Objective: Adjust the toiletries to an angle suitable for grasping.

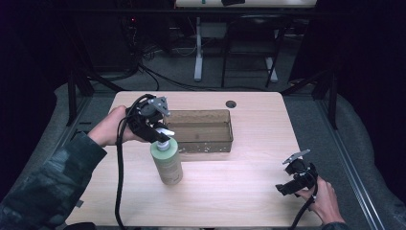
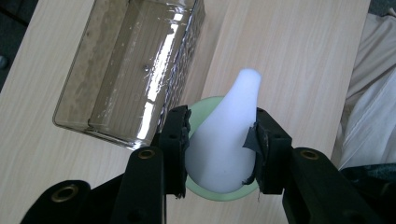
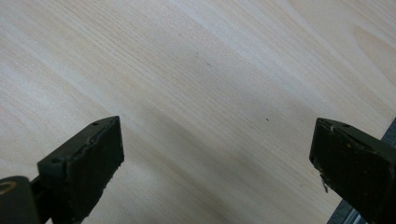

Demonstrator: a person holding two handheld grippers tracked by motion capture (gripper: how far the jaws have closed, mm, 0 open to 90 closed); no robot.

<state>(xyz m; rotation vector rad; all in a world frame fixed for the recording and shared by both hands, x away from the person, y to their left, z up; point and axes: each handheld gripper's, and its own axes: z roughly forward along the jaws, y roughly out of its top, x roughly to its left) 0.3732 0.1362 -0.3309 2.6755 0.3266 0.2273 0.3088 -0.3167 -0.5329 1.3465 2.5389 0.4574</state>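
A pale green bottle [image 1: 167, 164] with a white pump head [image 2: 226, 135] stands upright on the wooden table [image 1: 239, 191], just in front of a clear plastic bin [image 1: 203, 130]. My left gripper [image 1: 160, 135] reaches over the bottle from the left and is shut on the pump head, one black pad pressed on each side of it. In the left gripper view the green bottle shoulder [image 2: 204, 106] peeks out under the pump. My right gripper [image 1: 288, 184] rests low near the table's front right corner, jaws wide apart over bare wood [image 3: 196, 93] with nothing between them.
The clear bin [image 2: 126, 70] holds nothing and lies lengthwise at the table's middle back. A round cable hole [image 1: 231, 103] sits near the far edge. Black cables trail from both grippers. Desk legs and wiring stand on the floor beyond.
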